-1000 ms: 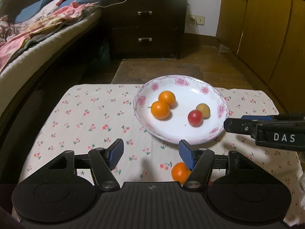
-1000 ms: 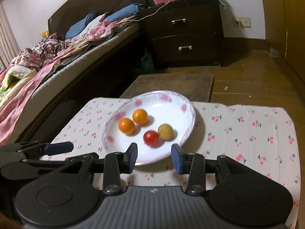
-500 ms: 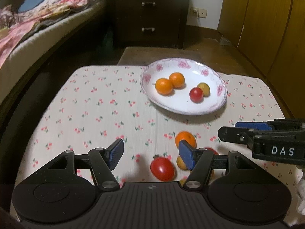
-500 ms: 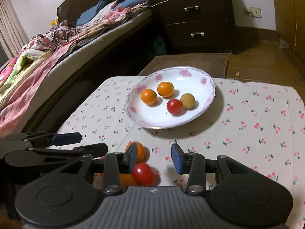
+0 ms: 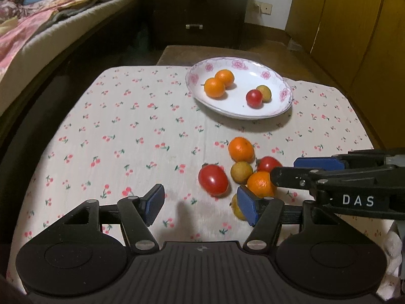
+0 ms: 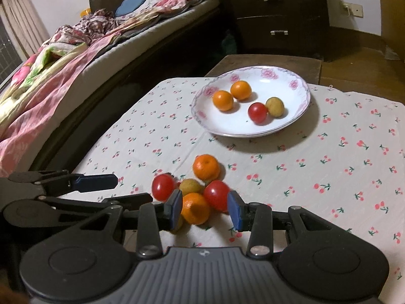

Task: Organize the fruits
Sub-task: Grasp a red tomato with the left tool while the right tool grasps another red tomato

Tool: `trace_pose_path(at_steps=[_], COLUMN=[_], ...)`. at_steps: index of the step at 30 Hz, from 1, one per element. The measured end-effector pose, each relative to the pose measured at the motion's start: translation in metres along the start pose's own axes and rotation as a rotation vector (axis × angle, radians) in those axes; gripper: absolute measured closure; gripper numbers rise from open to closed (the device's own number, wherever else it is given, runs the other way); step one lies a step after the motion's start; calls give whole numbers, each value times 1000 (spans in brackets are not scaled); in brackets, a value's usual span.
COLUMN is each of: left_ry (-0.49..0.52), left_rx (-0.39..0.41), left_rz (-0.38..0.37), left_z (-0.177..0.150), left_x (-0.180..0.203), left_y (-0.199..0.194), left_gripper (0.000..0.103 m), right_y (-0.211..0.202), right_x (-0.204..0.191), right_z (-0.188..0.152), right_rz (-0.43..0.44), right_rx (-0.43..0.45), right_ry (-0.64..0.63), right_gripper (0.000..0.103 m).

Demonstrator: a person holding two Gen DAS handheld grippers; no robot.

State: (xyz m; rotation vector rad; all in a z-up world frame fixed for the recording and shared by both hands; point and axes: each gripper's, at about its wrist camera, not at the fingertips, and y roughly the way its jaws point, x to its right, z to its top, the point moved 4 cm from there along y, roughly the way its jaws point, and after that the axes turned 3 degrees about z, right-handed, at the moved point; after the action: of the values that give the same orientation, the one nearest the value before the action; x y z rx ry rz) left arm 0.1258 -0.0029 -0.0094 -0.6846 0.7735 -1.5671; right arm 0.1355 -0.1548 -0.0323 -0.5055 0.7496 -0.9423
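Round glossy fruits [image 5: 241, 149]; floral-rimmed plate [image 5: 284, 93]

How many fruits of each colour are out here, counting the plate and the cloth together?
Orange: 4, two on the plate, two on the cloth.
Red: 3, one on the plate.
Yellowish: 3, one on the plate, one half hidden behind a gripper pad.
Total: 10.

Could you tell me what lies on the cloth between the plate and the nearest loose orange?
Nothing: in both views only bare cloth separates the plate from the orange.
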Motion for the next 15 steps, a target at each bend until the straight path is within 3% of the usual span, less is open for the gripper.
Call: trace_pose_path(at_steps=[15], left_ry=[-34], left_rx=[-17], left_rz=[10], left_z=[12], left_x=[-1], left_y=[31], left_gripper=[34], right_y=[8], right_x=[10], right_z=[-2], right_rz=[-23], right_rx=[-35], right_ry=[16], right_gripper=[52])
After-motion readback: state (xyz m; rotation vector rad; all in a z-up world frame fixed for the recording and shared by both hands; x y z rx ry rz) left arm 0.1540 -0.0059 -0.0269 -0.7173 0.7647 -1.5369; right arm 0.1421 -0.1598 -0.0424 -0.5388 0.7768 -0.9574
